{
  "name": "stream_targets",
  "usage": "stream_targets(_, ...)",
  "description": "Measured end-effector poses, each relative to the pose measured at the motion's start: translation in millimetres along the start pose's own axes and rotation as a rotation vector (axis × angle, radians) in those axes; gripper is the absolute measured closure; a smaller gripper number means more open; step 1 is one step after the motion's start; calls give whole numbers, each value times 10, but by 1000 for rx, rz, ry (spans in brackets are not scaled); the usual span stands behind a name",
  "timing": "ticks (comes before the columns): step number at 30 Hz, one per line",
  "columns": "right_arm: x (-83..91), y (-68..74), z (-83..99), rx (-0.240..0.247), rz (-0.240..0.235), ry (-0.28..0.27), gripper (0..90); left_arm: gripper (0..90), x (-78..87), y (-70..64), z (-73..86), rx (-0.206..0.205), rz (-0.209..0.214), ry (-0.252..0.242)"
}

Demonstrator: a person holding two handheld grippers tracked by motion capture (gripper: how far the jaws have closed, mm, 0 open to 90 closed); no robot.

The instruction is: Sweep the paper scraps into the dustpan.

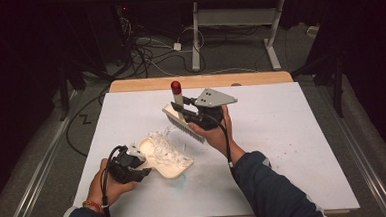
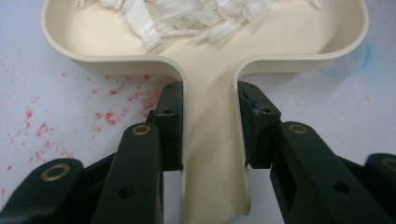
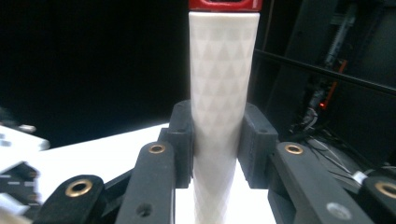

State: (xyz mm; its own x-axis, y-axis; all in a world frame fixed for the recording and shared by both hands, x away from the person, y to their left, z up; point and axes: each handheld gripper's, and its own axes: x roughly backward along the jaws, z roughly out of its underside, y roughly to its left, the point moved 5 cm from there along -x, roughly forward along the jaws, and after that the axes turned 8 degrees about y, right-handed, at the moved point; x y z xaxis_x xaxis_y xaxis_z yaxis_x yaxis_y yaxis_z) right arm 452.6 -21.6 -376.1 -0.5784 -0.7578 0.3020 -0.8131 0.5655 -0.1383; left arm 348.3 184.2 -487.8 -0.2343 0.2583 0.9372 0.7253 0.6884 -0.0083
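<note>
Nearest the person, the left hand [image 1: 105,185] holds the left claw [image 1: 134,164] low over the white tabletop [image 1: 283,149], at its near-left part. This claw is clenched on the handle of a cream dustpan [image 1: 176,167]; in the left gripper view the two black jaws press against either side of the handle [image 2: 212,154], which runs out between them to the wide pan [image 2: 93,37]. The dustpan lies flat on the tabletop with its pan pointing away from the claw. White shredded scraps [image 1: 163,147] are piled inside it, some standing up at its far edge. Red specks [image 2: 116,102] dot the tabletop just beside the handle on one side, and a faint blue smear [image 2: 350,63] marks it near the pan's corner on the other.

Farther off, near the middle of the tabletop, the right hand [image 1: 215,132] holds the right claw [image 1: 183,111] raised above the surface. It grasps the white handle of a brush [image 1: 181,120]: in the right gripper view the jaws close on the textured shaft [image 3: 219,116], which stands upright between them and ends in a red cap [image 3: 224,4]. In the high view the brush head [image 1: 184,124] hangs below the claw, tilted, its bristles pointing down and toward the dustpan, clear of the pan.

Beyond the tabletop's wooden far edge [image 1: 199,81], cables [image 1: 153,55] trail across the floor around a white desk frame [image 1: 234,21].
</note>
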Motion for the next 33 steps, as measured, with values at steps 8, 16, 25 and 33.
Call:
stream_targets(8,-320,-231,160,-15,80,29,705,634,-13,20,7,-3,9,3)
stream_targets(16,-537,-98,231,9,2,37,705,635,-22,35,10,-11,9,8)
stream_targets(25,-438,275,204,59,-215,15,705,634,-16,32,5,-10,9,6)
stream_targets(33,-297,553,122,167,-328,11,705,634,-17,36,9,-10,16,9)
